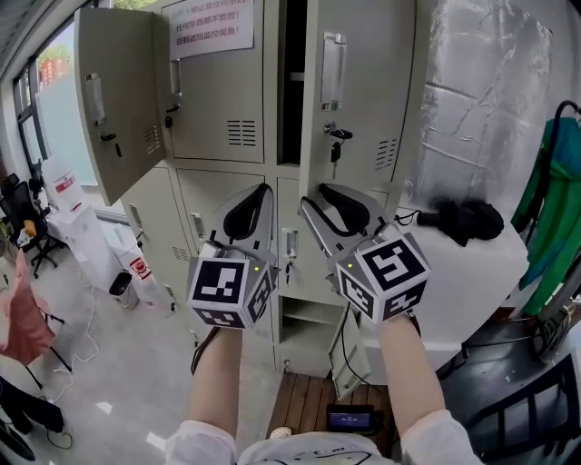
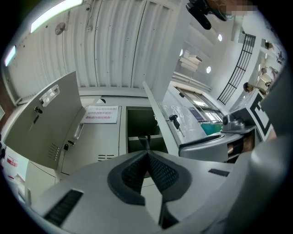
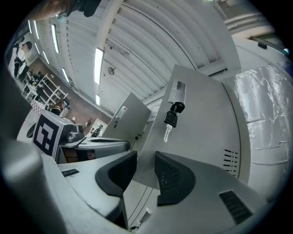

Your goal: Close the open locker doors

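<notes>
Grey lockers fill the head view. The upper left door (image 1: 113, 100) hangs wide open to the left. The upper right door (image 1: 349, 91) stands ajar beside its dark compartment (image 1: 292, 82), with a key (image 1: 334, 145) hanging in the lock. My right gripper (image 1: 313, 195) is open at that door's lower edge. In the right gripper view the door (image 3: 197, 119) and its key (image 3: 170, 119) rise between the jaws of the right gripper (image 3: 145, 157), whose pads stand apart from the sheet. My left gripper (image 1: 265, 188) is shut and empty, its jaws (image 2: 147, 153) pointing at the open compartment (image 2: 139, 128).
A red-lettered notice (image 1: 211, 25) is stuck on the closed middle door. The lower lockers (image 1: 218, 209) are closed. A plastic-wrapped white unit (image 1: 481, 100) with a black item (image 1: 467, 218) on it stands at the right, beside green cloth (image 1: 554, 191). A wooden pallet (image 1: 309, 409) lies below.
</notes>
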A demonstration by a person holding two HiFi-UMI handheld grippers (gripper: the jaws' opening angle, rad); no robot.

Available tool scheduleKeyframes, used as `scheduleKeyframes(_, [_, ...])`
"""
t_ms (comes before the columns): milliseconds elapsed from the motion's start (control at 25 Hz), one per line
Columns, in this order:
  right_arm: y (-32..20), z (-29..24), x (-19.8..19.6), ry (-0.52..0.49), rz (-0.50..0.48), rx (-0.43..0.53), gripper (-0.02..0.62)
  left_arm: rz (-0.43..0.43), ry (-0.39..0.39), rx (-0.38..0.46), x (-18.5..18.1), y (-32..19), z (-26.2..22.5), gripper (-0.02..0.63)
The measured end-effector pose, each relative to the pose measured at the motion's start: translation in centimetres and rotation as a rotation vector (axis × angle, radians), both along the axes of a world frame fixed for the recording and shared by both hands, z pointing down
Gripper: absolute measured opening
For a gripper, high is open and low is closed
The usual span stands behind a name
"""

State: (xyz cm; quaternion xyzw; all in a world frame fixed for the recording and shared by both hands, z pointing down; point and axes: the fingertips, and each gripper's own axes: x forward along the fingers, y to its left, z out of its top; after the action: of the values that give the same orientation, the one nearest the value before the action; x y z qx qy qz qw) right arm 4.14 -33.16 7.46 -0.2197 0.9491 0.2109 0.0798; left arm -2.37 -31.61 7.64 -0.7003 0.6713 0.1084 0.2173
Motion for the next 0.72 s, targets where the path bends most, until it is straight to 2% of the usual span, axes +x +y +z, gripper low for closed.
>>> scheduleKeyframes(360, [-4.3,-0.3,-3.4,-0.006,0.046,-0.018,0.124,-0.005,-0.027,-0.027,-3.2,-3.5,-0.2,0.028])
scheduleKeyframes(720, [-8.5,-0.7,-6.0,0.015,0.108,-0.024,0.123,0.001,-0.018,-0.045,-5.6,-6.6,-1.8,0.028])
